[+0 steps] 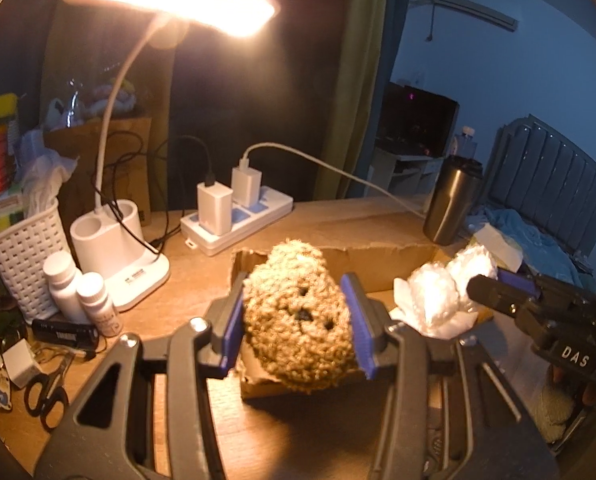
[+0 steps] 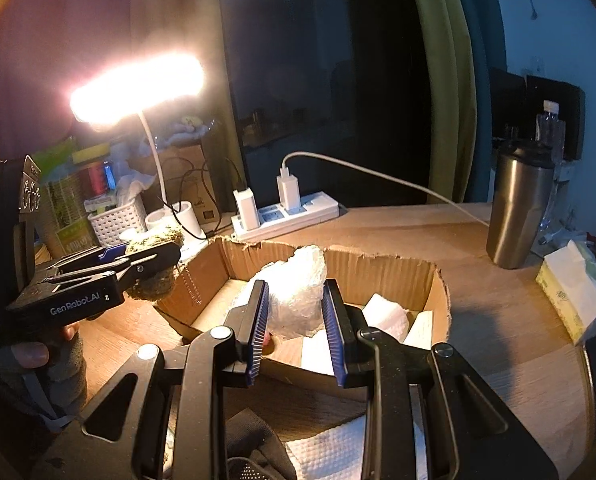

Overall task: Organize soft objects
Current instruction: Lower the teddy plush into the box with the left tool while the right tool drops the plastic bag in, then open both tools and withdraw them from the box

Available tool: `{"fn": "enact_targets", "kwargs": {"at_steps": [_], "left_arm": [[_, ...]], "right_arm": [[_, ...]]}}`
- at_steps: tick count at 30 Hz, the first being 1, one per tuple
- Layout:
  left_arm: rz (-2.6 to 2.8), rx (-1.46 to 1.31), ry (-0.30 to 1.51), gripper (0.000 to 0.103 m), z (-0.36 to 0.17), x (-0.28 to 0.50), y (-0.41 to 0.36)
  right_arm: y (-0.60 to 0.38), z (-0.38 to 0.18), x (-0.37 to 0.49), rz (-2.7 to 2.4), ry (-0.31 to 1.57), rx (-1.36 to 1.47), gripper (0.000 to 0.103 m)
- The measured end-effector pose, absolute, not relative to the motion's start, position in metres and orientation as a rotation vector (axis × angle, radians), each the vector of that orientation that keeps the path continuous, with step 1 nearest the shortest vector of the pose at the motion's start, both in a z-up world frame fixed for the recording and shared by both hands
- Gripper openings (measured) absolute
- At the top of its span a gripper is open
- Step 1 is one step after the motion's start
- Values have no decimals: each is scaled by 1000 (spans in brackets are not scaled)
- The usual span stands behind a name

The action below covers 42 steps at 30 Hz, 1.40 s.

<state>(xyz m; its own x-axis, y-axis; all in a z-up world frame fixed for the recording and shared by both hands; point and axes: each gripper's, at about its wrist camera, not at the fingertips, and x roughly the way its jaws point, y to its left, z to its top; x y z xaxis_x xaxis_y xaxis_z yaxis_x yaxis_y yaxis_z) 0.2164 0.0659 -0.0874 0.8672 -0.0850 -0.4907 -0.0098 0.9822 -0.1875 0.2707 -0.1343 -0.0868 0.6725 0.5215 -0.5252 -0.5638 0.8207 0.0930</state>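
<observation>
My left gripper (image 1: 296, 322) is shut on a tan curly plush toy (image 1: 298, 320) with small dark dots, held above the left rim of an open cardboard box (image 1: 337, 248). In the right wrist view the left gripper (image 2: 154, 258) shows the plush (image 2: 154, 284) just outside the box's left wall (image 2: 194, 280). My right gripper (image 2: 296, 328) is shut on a crumpled clear plastic bag (image 2: 298, 292) and holds it over the box's inside. That bag (image 1: 441, 292) and the right gripper (image 1: 493, 284) also show in the left wrist view.
White tissue sheets (image 2: 389, 316) lie in the box. A desk lamp (image 1: 118, 256), power strip (image 1: 238, 220), white basket (image 1: 22, 256), bottles (image 1: 78, 292) and scissors (image 1: 46, 392) crowd the left. A steel tumbler (image 2: 517, 208) and tissue pack (image 2: 573, 292) stand right.
</observation>
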Motion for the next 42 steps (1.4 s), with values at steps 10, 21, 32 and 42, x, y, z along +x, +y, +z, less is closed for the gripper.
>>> {"fn": "enact_targets", "kwargs": {"at_steps": [10, 21, 32, 42], "left_arm": [[-46, -200, 603, 47, -113, 240, 70], [-50, -192, 674, 68, -128, 253, 68], [-45, -182, 612, 80, -108, 235, 66], [-54, -167, 563, 80, -90, 206, 57]], "right_arm": [[-122, -107, 287, 622, 656, -85, 29], [-111, -126, 297, 630, 754, -112, 44], [-121, -106, 276, 609, 691, -113, 47], [-135, -83, 245, 583, 604, -119, 55]]}}
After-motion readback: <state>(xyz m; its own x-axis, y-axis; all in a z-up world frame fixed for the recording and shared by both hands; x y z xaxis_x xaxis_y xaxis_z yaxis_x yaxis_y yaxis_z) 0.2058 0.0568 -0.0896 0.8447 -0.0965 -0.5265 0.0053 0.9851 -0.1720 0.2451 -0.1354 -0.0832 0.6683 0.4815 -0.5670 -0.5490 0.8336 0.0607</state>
